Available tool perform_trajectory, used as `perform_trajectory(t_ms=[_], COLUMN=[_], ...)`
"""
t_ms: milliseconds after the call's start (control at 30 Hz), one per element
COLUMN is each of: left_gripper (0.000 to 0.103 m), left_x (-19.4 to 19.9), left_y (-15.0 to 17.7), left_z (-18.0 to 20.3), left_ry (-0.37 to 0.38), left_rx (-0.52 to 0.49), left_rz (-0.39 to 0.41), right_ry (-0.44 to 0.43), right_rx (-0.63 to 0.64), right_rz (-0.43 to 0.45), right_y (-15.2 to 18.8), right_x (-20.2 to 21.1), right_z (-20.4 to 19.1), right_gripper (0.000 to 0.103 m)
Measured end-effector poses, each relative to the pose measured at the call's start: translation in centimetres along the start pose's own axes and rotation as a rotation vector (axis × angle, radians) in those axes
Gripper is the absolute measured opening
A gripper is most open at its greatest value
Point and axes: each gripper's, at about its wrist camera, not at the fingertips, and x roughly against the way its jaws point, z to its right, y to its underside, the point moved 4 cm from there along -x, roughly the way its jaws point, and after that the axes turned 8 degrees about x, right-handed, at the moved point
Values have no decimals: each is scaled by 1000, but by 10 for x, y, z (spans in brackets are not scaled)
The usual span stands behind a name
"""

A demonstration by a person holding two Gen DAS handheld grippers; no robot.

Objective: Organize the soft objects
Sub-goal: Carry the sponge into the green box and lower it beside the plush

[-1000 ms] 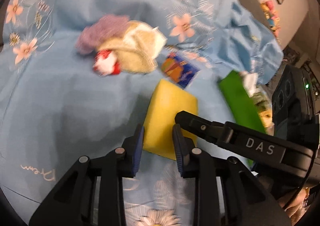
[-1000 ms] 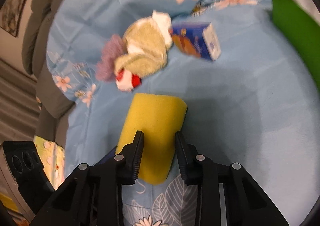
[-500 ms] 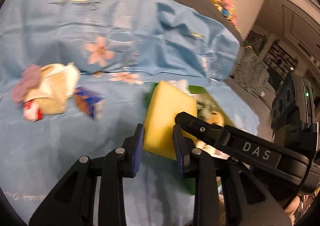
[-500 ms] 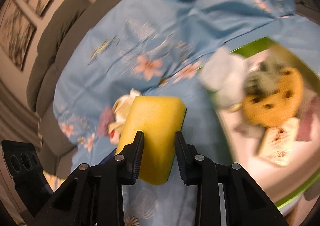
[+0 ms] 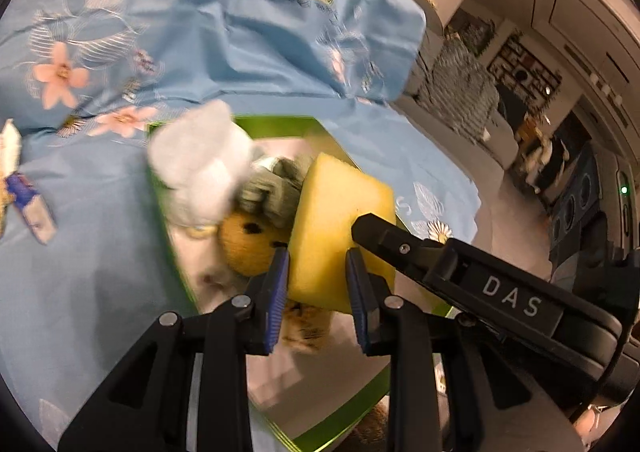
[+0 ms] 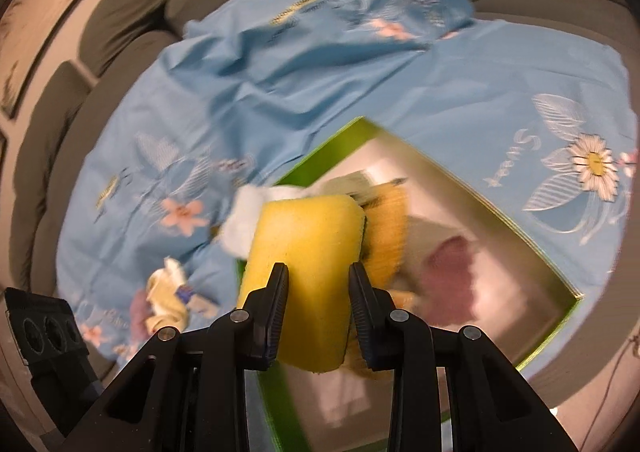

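Sponge [image 5: 338,236] is up off the sheet [image 5: 100,292], held from both ends: left claw [image 5: 316,284] pinches one end, right claw [image 6: 318,292] the other, so its long axis runs claw to claw. In the left view the right claw's finger [image 5: 384,238] reaches in from the right and lies against the sponge's far edge. Both claws are narrow, each set of jaws pressed onto the foam, nothing else in them. Key relation: the green box [image 6: 532,248] sits directly below and ahead of the sponge, so the drop is straight down, no sideways travel needed by my read. Box is not empty: a white cloth [image 5: 196,168] hangs over its near-left corner, a grey knit piece [image 5: 272,188] and an orange round plush [image 5: 244,244] lie inside just left of the sponge, a purplish item [image 6: 452,272] further in; frames are blurred, so their exact contact with the sponge is unclear. Free floor in the box looks to be on the right-claw side. Neither hand is clearly nearer the box; both sit over it. Leftovers remain on the sheet well apart: a yellow cloth pile [image 6: 168,300] and a small blue carton [image 5: 32,204]. Risk as I judge it: uneven release tips the sponge onto the plush rather than flat.
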Motion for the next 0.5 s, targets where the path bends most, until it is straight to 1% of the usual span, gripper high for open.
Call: perform_trajectory(t_ms=[167,333,500], left_gripper=[27,27,29], left_x=[-31,-53,-63], left_y=[4,7,11], left_z=[14,17,17], left_ry=[6,-22,-33], left_rx=[-8,-20,-7], left_rz=[-89,-153,-190], right_ry=[76,128,178], right_rx=[-43,-59,-59], right_rz=[-15,-56,-77], right_y=[-4,-5,-3], right_x=[-5,-18,-21], right_z=[26,41,49], right_gripper=[33,33,34])
